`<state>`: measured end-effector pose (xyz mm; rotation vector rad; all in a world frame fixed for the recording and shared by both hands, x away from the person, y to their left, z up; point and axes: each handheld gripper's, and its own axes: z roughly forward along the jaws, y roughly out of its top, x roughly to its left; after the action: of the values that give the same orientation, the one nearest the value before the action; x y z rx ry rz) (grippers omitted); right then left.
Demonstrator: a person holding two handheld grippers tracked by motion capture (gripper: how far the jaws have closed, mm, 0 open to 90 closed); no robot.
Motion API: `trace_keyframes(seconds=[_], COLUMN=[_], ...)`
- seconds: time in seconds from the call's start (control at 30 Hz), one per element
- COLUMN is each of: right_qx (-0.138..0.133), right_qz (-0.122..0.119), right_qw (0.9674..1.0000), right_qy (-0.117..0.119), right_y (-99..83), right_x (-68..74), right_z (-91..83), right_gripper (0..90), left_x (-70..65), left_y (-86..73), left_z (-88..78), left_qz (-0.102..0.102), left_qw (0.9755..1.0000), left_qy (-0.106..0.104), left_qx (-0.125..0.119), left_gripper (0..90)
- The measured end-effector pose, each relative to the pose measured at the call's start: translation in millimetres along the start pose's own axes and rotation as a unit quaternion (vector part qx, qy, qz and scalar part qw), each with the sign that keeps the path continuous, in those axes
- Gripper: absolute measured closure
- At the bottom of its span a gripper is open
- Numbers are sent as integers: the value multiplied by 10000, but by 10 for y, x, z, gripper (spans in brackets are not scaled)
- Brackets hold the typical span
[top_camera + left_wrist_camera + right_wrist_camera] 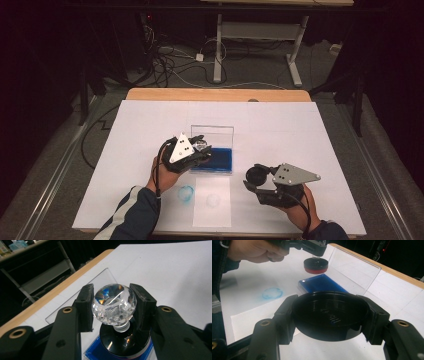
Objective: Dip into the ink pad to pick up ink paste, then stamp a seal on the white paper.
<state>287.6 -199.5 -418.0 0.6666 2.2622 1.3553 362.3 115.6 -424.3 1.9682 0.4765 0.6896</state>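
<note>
While the left gripper [113,306] clamped the stamp's crystal knob [113,303], the stamp [315,265] hung just above the blue ink pad [322,283], apart from it. The right gripper [329,315] gripped a black round cap [329,315], well right of the pad.

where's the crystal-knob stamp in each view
high view: the crystal-knob stamp sits mid-table in the left gripper, above the blue ink pad.
left gripper view: centre, its faceted knob clamped between the jaws, black base below.
right gripper view: top centre, hanging over the pad.
shared landmark: the blue ink pad with its clear raised lid.
</note>
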Motion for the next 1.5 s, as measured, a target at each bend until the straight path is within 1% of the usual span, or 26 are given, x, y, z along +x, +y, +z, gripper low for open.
trace_keyframes(seconds=[0.03, 0.07, 0.13, 0.23, 0.37, 0.6, 0.63, 0.87, 0.93, 1.07, 1.13, 1.27, 1.5], right_qx=[11, 11, 20, -13, -2, -14, -15, -23, -9, -43, -36, 22, -31], right_qz=[-6, -8, 11, 4, -1, -1, -3, -31, -7, -19, -32, -41, -53], right_qw=[10000, 10000, 10000, 10000, 10000, 10000, 10000, 10000, 10000, 10000, 10000, 10000, 10000], right_qy=[2, -3, -13, -24, -43, -30, -34, -34, -41, -70, -72, -68, -62], right_y=[-1, -3, -4, 3, 8, 4, 5, 7, -1, 13, 13, -12, 8], right_x=[0, -4, -8, -6, 3, -3, -3, 2, -7, -6, -2, 1, 22], right_z=[1, 0, -6, -16, -20, -32, -34, -38, -36, -52, -51, -38, -51], right_gripper=[387, 387, 387, 387, 387, 387, 387, 387, 387, 387, 387, 387, 387], left_x=[5, 9, -1, -12, -18, -75, -89, -168, -183, -206, -217, -253, -293], left_y=[3, 6, 25, 57, 73, 33, 24, -33, -27, -4, 0, 10, -9], left_z=[-13, -20, -34, -78, -147, -269, -282, -338, -358, -405, -430, -479, -557], left_qz=[-60, -76, -16, 27, -1, 0, 30, 10, 68, 85, 72, 154, 164], left_qw=[10000, 10000, 10000, 10000, 9999, 9997, 9997, 9994, 9993, 9991, 9989, 9986, 9981], left_qy=[-25, -21, 0, -20, -51, -122, -125, -226, -216, -226, -269, -311, -396], left_qx=[-37, -41, -11, -46, -112, -194, -196, -262, -284, -340, -383, -405, -441], left_gripper=[552, 552, 552, 552, 552, 552, 551, 551, 551, 551, 551, 551, 551])
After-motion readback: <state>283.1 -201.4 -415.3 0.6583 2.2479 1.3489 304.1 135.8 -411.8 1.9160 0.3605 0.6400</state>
